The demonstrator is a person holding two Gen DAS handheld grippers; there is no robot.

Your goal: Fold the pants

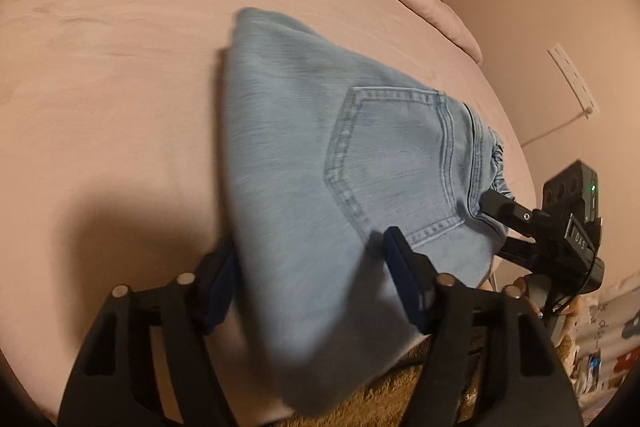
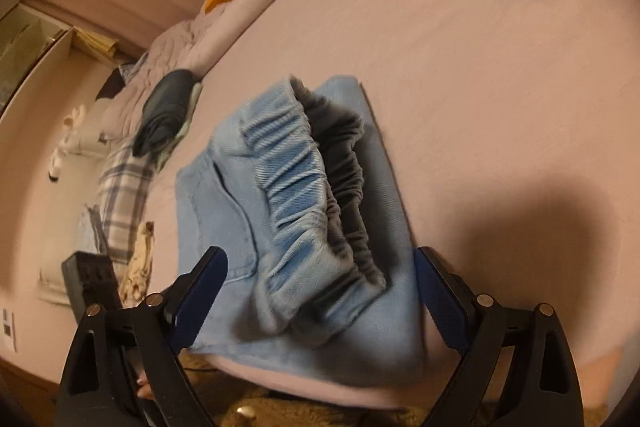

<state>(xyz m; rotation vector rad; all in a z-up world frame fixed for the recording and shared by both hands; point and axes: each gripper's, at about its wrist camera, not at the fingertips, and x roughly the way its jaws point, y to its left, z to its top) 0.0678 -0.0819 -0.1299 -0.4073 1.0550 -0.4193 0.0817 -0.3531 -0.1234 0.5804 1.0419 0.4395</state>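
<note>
Near bed edge: folded light-blue denim pants (image 1: 320, 155) lie on pink-sheeted bed (image 1: 120, 87), elastic waistband (image 2: 296, 195) on top.
L gripper (image 1: 312, 279): fingers wide, straddling the pants, holding nothing.
R gripper (image 2: 320, 295): fingers wide by waistband, empty.
Tip: prob. square edges, press flat w/ both.

The folded light-blue denim pants (image 1: 320, 155) lie on the pink-sheeted bed (image 1: 120, 87), at its near edge, the elastic waistband (image 2: 304, 195) toward the right. The left gripper (image 1: 312, 283) straddles their near edge, jaws apart; the right gripper (image 2: 320, 291) brackets the waistband end, seemingly touching it. A dark folded garment (image 2: 166, 111) sits farther back.
</note>
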